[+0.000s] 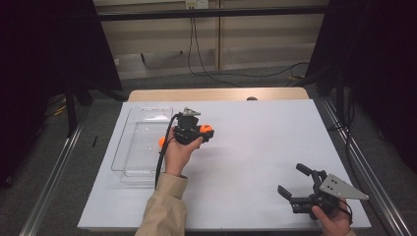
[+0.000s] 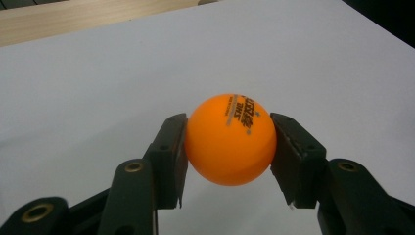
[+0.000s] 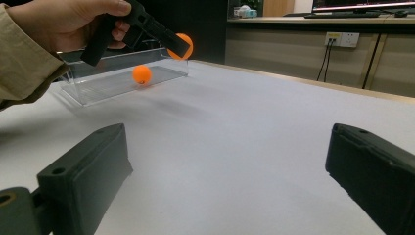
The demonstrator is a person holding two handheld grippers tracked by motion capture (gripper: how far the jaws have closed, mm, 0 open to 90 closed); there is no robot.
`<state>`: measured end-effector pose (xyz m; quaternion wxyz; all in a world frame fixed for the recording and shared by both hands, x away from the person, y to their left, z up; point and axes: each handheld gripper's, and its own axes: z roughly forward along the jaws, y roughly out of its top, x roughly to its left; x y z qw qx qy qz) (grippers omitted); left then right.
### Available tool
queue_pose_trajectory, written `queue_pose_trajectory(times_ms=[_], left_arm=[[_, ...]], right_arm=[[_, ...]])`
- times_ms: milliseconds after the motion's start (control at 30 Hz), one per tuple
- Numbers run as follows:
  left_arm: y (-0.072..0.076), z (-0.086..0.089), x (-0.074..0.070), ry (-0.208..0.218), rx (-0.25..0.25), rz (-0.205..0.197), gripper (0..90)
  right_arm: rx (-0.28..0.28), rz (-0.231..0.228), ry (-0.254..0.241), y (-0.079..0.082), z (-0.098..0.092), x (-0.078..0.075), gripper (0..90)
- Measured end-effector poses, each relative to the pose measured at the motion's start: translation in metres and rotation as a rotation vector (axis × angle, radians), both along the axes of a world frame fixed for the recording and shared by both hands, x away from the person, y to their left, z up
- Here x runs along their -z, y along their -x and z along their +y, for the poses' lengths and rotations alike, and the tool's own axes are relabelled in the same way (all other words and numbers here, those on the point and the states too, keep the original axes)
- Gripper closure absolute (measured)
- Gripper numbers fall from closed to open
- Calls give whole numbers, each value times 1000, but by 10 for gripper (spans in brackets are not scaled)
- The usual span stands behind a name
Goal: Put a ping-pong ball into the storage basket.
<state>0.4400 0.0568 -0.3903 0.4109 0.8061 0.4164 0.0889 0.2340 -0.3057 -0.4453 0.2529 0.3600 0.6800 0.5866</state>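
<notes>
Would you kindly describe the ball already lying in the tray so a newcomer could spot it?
On the white table, find the clear tray at the left. An orange ball rests on its floor; unlike the matching held ball, no tool grips it.

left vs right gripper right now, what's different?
The left gripper is shut on an orange ball; the right gripper is open with nothing between its jaws. The left is raised beside the clear tray; the right sits low at the table's near right corner. Both are black and hand-held.
</notes>
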Motion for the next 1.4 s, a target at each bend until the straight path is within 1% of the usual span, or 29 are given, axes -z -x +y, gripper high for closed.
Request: queue_pose_trajectory(times_ms=[367, 400, 733, 1400], left_arm=[[0, 6, -2, -2, -8, -1, 510], [1, 6, -2, 4, -14, 0, 510], [1, 10, -4, 10, -18, 2, 510], [1, 20, -8, 9, -38, -12, 510]], right_arm=[[-2, -1, 1, 0, 1, 0, 20], [-2, 0, 1, 0, 1, 0, 20], [-2, -1, 0, 0, 0, 0, 20], [-3, 1, -1, 0, 1, 0, 20]])
